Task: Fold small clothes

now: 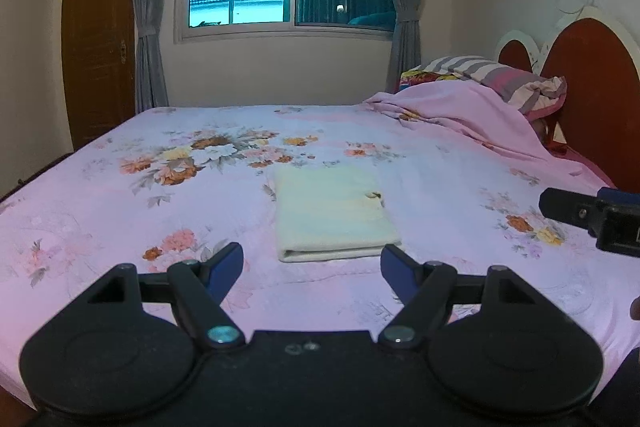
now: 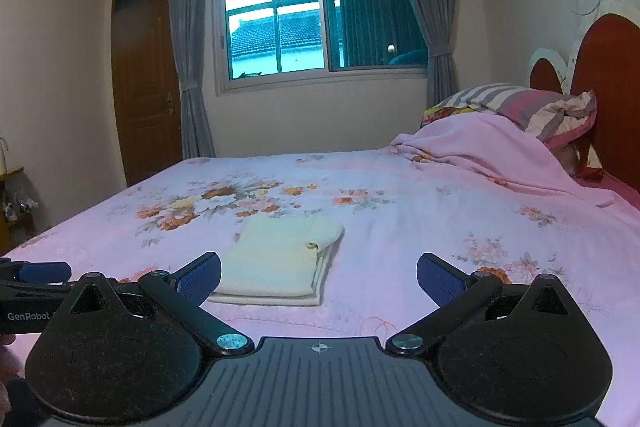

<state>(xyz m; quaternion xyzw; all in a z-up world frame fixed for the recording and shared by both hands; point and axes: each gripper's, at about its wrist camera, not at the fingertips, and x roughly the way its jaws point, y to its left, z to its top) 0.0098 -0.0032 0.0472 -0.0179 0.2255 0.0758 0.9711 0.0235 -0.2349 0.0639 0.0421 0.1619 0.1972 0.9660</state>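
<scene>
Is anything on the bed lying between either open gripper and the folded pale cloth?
Nothing visible does. The folded cloth lies flat on the floral bedsheet, just ahead of the left gripper and ahead-left of the right gripper. Only bare sheet lies between. Both grippers are open and empty.

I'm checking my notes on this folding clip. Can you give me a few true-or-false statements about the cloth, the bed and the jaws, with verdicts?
1. The pale yellow cloth lies folded flat on the floral bedsheet. True.
2. The left gripper is clamped on the cloth. False: its jaws stand open, short of the cloth.
3. The right gripper holds nothing. True.
4. The cloth is draped over the striped pillow. False: it lies mid-bed, well away from the pillow.
5. The window curtains are drawn shut. False: they are tied back.
</scene>
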